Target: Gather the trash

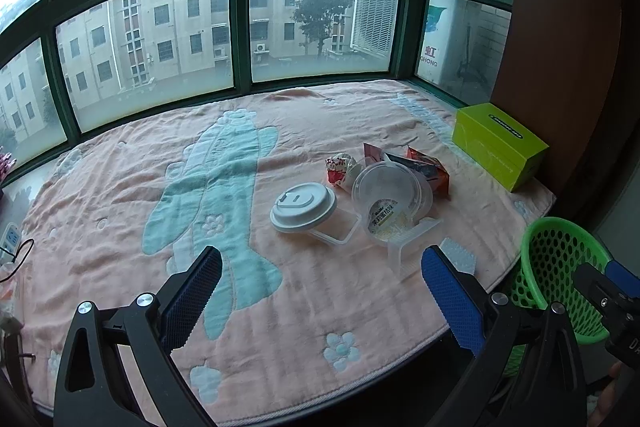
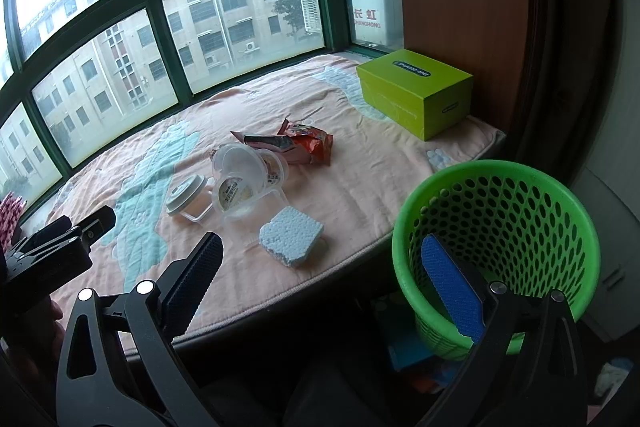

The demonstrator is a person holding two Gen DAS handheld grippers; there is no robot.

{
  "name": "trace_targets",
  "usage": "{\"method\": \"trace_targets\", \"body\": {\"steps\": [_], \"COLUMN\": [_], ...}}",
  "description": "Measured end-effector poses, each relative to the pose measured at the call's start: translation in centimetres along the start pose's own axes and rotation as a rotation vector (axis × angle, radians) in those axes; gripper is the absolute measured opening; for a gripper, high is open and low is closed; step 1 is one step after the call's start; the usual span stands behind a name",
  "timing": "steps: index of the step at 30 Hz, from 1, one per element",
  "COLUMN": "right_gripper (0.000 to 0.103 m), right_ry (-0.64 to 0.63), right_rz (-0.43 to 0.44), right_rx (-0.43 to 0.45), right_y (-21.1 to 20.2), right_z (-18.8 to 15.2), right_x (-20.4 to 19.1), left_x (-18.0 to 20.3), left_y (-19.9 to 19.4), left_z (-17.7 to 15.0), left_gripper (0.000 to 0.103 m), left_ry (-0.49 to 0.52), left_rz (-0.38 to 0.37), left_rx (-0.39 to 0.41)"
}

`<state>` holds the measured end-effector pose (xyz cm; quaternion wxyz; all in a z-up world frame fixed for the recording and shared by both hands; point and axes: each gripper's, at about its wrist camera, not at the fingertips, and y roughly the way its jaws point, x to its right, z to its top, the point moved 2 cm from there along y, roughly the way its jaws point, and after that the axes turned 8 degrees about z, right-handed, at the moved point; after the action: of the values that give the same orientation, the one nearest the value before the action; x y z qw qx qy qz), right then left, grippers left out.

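Both grippers hang at the near edge of the pink blanket (image 1: 304,311), jaws spread wide and holding nothing. The left gripper (image 1: 322,297) points across the blanket toward the window (image 1: 160,39), over bare fabric short of the trash. The right gripper (image 2: 322,291) sits lower and off the edge — its right finger (image 2: 452,291) shows in front of the green mesh wastebasket (image 2: 496,251), its left finger over the blanket's hem. The trash is bunched near the middle-right of the blanket: a white-lidded clear cup (image 1: 304,213) lying on its side, touching a clear plastic tub (image 1: 390,203) with a printed label, a crumpled red-and-white wrapper (image 1: 340,167) and an orange snack bag (image 1: 426,167) behind them, and a white foam block (image 2: 291,237) nearest the edge. A lime-green box (image 1: 498,147) stands in the far right corner against a brown panel. The basket stands just beside the blanket's right front corner, below its level, and open blanket lies to the left of the heap.
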<state>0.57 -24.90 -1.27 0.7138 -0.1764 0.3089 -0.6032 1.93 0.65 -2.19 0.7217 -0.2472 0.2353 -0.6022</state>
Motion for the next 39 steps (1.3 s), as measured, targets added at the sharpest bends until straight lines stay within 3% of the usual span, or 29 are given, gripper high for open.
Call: {"method": "trace_targets", "body": {"steps": [39], "right_gripper": [0.098], "right_ry": [-0.005], "right_rz": [0.005], "right_rx": [-0.049], "right_y": [2.6], "right_z": [0.7], "right_x": [0.7], "left_x": [0.0], "left_y": [2.3], "left_z": [0.9], "left_gripper": [0.097], "left_ry": [0.012], "left_rz": [0.010], "left_rx": [-0.031]}}
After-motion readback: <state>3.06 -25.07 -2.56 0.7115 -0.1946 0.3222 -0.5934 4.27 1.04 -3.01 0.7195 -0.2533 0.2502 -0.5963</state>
